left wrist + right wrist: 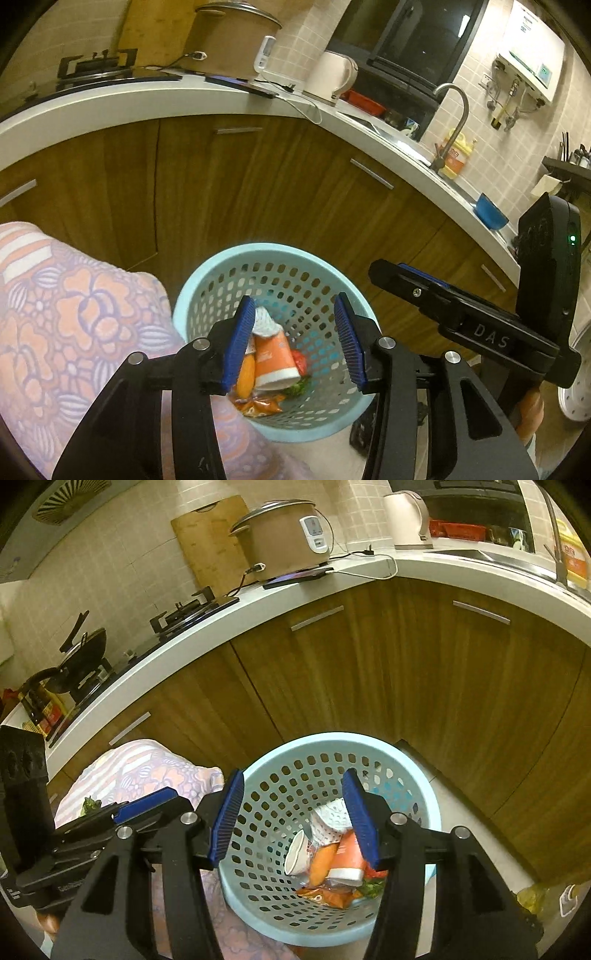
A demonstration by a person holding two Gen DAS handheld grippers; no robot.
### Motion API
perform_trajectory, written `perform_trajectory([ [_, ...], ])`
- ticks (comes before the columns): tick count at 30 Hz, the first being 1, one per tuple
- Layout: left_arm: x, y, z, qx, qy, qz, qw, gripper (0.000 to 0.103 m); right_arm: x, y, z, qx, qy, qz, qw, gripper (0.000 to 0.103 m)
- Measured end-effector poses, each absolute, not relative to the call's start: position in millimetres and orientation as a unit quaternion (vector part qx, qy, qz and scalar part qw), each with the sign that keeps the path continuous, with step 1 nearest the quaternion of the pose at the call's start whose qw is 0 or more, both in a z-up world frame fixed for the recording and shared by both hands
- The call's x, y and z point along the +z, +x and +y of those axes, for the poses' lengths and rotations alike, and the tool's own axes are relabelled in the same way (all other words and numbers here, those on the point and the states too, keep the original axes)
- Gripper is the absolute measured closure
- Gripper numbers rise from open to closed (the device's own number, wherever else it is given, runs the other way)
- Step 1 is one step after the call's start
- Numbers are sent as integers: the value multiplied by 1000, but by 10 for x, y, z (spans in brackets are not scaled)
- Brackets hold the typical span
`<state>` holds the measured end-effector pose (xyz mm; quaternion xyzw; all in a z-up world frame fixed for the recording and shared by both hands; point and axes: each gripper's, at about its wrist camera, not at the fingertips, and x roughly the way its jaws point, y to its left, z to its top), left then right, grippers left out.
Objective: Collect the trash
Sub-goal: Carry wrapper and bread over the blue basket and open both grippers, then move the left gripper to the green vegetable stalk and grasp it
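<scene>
A light blue perforated basket (273,254) (332,740) stands on the floor in front of the cabinets. Inside it lie an orange paper cup (275,358) (347,849), a white patterned cup (264,323) (330,823), a plain white cup (295,856), an orange peel (245,373) (319,860), an orange snack wrapper (260,406) (325,890) and green and red scraps. My left gripper (293,301) hangs open over the basket with nothing between its blue pads. My right gripper (292,775) is open above the same basket, also empty. The two grippers sit side by side.
A floral cloth (74,332) (147,768) lies to the left of the basket, with a green scrap (90,805) on it. Wooden cabinet doors (258,192) stand behind, under a white countertop (147,99) with a rice cooker (288,539), a kettle (332,77) and a tap (454,122).
</scene>
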<state>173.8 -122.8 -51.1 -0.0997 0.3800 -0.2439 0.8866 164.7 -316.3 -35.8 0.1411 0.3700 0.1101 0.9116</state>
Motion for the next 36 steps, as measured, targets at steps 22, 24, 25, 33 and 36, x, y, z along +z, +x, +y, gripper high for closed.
perform_trajectory([
  [22, -190, 1168, -278, -143, -124, 317, 929, 55, -160, 1370, -2220, 150, 90, 320, 931, 51],
  [24, -208, 1115, -80, -123, -129, 317, 931, 55, -189, 1360, -2077, 162, 87, 323, 928, 51],
  [25, -222, 1078, 76, -107, -133, 317, 933, 55, -217, 1356, -1963, 169, 82, 327, 926, 51],
  [33, -358, 912, 1046, -14, -149, 326, 934, 47, -413, 1307, -1222, 217, 51, 339, 914, 51],
  [36, -448, 879, 1351, 19, -137, 335, 932, 41, -516, 1303, -988, 230, 44, 349, 907, 51],
])
